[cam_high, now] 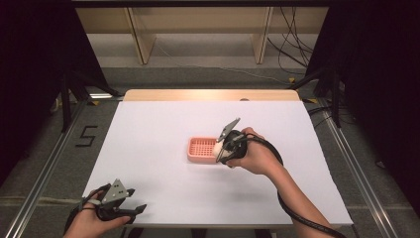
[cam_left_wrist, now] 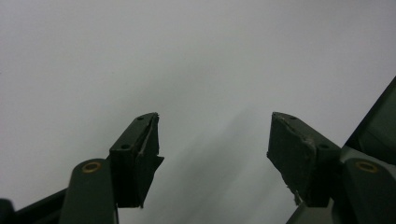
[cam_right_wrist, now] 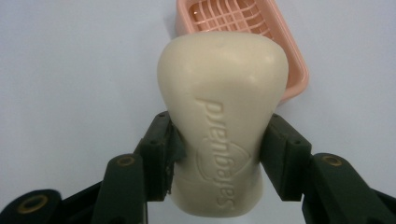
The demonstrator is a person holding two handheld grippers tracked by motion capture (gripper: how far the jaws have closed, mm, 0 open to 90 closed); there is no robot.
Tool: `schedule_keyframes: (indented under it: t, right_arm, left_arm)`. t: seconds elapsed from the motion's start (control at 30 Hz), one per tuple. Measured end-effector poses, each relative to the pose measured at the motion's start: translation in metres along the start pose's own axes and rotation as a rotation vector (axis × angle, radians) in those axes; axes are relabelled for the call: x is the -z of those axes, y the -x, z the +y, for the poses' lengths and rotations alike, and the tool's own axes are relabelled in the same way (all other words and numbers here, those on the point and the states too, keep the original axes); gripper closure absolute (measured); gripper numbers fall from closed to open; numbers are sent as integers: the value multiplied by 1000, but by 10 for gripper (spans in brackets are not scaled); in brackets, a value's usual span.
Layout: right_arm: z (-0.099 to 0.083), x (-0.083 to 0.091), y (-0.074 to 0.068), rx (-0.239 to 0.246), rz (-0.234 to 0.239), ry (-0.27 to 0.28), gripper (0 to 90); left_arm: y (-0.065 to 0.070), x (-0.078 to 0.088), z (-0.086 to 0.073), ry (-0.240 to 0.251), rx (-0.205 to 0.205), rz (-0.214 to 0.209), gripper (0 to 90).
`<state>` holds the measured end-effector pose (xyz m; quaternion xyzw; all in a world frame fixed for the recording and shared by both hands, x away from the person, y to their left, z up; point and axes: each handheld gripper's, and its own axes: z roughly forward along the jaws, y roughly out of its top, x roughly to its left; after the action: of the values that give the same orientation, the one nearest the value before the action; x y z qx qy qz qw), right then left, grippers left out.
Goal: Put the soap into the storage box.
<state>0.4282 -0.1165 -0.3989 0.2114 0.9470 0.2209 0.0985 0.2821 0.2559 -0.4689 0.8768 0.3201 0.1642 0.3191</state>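
A cream bar of soap (cam_right_wrist: 224,126) stamped with a brand name is clamped between the jaws of my right gripper (cam_right_wrist: 219,156). In the high view the soap (cam_high: 218,148) hangs at the right end of a pink slatted soap dish (cam_high: 202,149), with the right gripper (cam_high: 221,148) just above that end. The dish (cam_right_wrist: 261,28) lies behind the soap in the right gripper view. My left gripper (cam_high: 136,208) rests near the table's front left corner, open. Its jaws stand wide apart over bare white surface, left gripper (cam_left_wrist: 212,149) holding nothing.
The white table top (cam_high: 163,119) has a wooden strip along its far edge. Metal rails run along both sides on the floor. Cables and wooden shelf legs lie beyond the table. A cable trails from the right gripper past the front edge.
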Motion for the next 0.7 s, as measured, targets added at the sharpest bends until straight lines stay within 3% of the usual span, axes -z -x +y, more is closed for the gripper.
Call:
schedule_keyframes:
  t: [0.07,0.1,0.3,0.33,0.37,0.4,0.43,0.47,0.7]
  right_arm:
    - [1,-1,2,21,7,7,506]
    - [2,-1,2,10,0,4,506]
    - [6,-1,3,15,-6,2,506]
    - [7,-2,4,30,-5,6,506]
    - [8,-2,4,30,-5,3,506]
    - [8,-2,5,33,-6,4,506]
    - [9,-2,5,32,-6,3,506]
    - [9,-1,4,16,-8,-1,506]
    - [13,-1,8,41,-16,1,506]
  left_arm:
    - [1,0,-1,13,21,0,335]
    - [-2,2,0,6,-33,8,335]
    - [-1,2,-1,14,-14,8,335]
    - [1,3,-2,15,24,8,335]
    - [-1,3,-1,20,-13,13,335]
    - [-2,3,-2,15,-19,18,335]
    - [-1,3,-2,13,5,15,335]
    - [2,1,-3,43,49,19,335]
    - [3,2,-4,45,64,15,335]
